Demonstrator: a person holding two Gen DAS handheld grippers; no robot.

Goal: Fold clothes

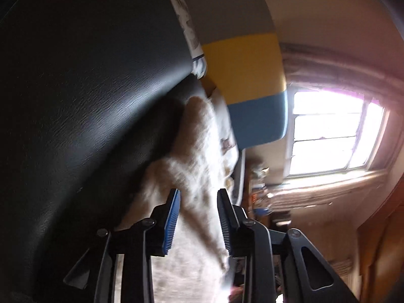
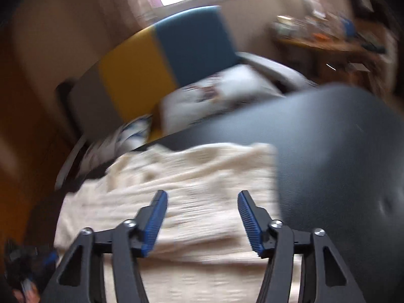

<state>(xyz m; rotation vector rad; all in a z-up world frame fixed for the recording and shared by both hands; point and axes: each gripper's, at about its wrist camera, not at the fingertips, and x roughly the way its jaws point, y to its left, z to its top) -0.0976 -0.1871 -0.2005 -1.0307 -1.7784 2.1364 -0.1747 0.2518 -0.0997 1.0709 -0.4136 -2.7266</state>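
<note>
A cream knitted garment [image 2: 192,176] lies spread on a black table [image 2: 341,151]. My right gripper [image 2: 202,194] hangs over its near half, open, with nothing between the blue pads. In the left wrist view the picture is rolled, and the same garment [image 1: 192,151] runs up the middle beside the black table [image 1: 88,101]. My left gripper [image 1: 198,192] is open over it. The cloth shows through the gap and the pads do not press on it. A dark shape with blue at the right wrist view's lower left [image 2: 27,260] may be the left gripper.
Behind the table stands a chair with a grey, yellow and blue back [image 2: 151,70]. White printed cloth [image 2: 227,88] lies on its seat. A bright window [image 1: 335,131] and a cluttered wooden desk [image 2: 328,40] are further back.
</note>
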